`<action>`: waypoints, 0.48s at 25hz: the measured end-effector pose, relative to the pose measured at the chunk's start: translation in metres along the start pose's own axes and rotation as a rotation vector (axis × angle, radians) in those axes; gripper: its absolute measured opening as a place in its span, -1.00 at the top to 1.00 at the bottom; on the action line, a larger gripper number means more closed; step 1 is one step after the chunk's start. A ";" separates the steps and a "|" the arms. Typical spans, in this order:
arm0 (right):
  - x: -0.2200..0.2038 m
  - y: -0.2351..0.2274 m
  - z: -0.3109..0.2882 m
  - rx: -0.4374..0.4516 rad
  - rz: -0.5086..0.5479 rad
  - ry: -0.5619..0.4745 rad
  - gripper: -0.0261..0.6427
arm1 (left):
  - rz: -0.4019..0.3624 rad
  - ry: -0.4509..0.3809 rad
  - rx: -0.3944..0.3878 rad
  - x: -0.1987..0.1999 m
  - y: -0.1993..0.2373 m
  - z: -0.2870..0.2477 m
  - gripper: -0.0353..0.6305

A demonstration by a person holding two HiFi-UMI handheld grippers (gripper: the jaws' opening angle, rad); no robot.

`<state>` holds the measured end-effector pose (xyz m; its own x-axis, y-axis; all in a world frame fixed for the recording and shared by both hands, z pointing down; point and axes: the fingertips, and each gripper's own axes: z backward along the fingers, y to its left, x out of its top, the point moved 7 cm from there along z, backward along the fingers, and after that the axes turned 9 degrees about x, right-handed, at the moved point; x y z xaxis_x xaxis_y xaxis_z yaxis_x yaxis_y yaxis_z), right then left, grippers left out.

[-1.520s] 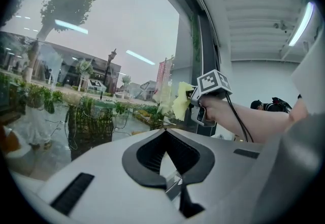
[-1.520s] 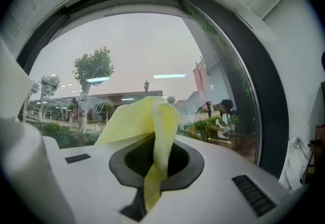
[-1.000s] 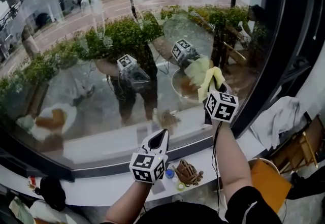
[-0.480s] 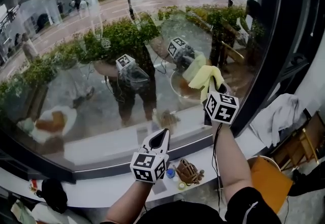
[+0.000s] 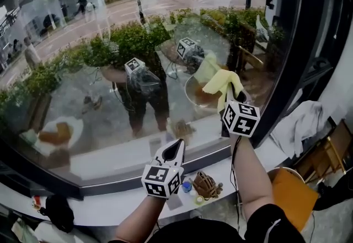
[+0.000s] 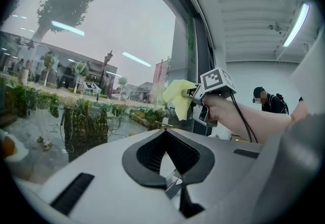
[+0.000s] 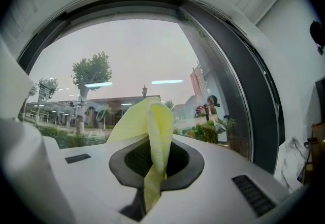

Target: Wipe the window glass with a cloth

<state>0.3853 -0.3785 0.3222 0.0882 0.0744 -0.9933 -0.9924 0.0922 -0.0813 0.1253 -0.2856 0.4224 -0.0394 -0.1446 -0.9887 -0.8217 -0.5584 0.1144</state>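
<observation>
Nearest me, my left gripper (image 5: pixel 175 151) hangs low over the window sill (image 5: pixel 110 211), just where it was a second ago, its jaws pressed together with nothing between them; further out, my right gripper (image 5: pixel 236 98) has its jaws clamped on the yellow cloth (image 5: pixel 223 82), which stands up out of them. Since a second ago that cloth has crept a little up and left on the window glass (image 5: pixel 99 87); its folded top meets its own reflection there.
</observation>
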 end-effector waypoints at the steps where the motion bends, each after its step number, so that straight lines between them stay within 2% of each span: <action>1: 0.001 0.001 0.001 0.002 0.001 -0.003 0.83 | 0.000 -0.002 0.002 0.000 -0.001 0.001 0.88; 12: 0.022 0.024 0.003 0.027 0.015 -0.032 0.83 | -0.001 -0.039 0.029 0.018 0.007 0.020 0.88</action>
<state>0.3641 -0.3721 0.2988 0.0766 0.1074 -0.9913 -0.9910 0.1180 -0.0638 0.1075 -0.2763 0.4039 -0.0607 -0.1116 -0.9919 -0.8376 -0.5348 0.1114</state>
